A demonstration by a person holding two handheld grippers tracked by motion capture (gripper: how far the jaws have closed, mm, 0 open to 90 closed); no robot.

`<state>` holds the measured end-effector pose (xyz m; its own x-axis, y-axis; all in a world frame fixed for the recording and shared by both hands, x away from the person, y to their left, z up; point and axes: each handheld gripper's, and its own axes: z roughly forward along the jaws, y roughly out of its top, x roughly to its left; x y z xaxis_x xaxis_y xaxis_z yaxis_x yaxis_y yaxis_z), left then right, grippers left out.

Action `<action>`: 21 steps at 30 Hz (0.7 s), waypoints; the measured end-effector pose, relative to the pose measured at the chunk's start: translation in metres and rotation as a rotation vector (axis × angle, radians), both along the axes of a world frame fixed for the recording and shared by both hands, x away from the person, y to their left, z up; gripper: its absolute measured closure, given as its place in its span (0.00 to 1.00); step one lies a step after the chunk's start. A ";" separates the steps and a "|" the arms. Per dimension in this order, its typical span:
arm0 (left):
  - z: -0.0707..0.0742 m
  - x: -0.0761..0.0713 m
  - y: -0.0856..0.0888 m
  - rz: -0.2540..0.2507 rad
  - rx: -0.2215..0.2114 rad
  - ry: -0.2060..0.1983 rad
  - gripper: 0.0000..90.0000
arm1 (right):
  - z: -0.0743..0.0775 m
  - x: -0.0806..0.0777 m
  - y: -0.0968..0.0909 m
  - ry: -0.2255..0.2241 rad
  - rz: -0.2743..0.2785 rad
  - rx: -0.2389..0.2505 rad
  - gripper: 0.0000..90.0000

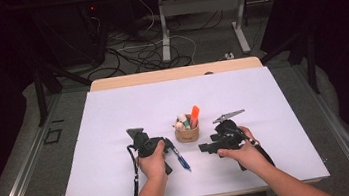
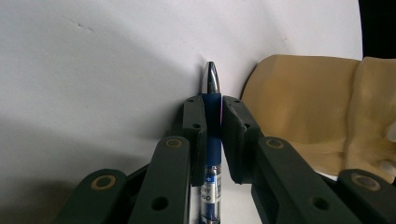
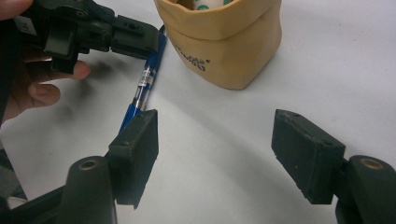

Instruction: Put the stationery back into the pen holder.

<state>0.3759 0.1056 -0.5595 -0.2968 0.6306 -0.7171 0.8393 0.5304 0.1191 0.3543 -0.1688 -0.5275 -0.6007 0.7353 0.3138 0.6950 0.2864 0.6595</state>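
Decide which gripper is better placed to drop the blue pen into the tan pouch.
Left: the left gripper is shut on the blue pen beside the tan pouch; the right gripper is open with nothing between its jaws.

A laboratory or recording room is shown, not a home. A bench (image 1: 116, 135) covered by a plain white sheet (image 1: 243, 99) is seen in the high view, set on a grey floor (image 1: 24, 162) with metal rails (image 1: 15, 173) running along both sides. Behind the bench, loose cables (image 1: 142, 56) are spread over the floor among the white legs of further tables (image 1: 164, 33). The surroundings are kept dark, and black frame struts (image 1: 41, 94) are placed at both sides. A small red indicator light (image 1: 93, 8) is visible on dark equipment at the back. A wooden edge (image 1: 174, 73) is exposed beyond the sheet.
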 end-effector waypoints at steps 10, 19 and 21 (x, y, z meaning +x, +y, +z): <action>-0.002 -0.003 0.004 -0.002 -0.025 -0.029 0.90 | 0.001 0.000 0.000 -0.002 0.004 -0.011 0.36; -0.001 -0.007 0.007 -0.034 -0.041 -0.076 0.90 | 0.000 0.000 0.000 0.001 -0.001 -0.009 0.36; 0.000 -0.009 0.008 -0.047 -0.038 -0.085 0.90 | 0.000 0.000 0.000 -0.003 0.002 -0.012 0.36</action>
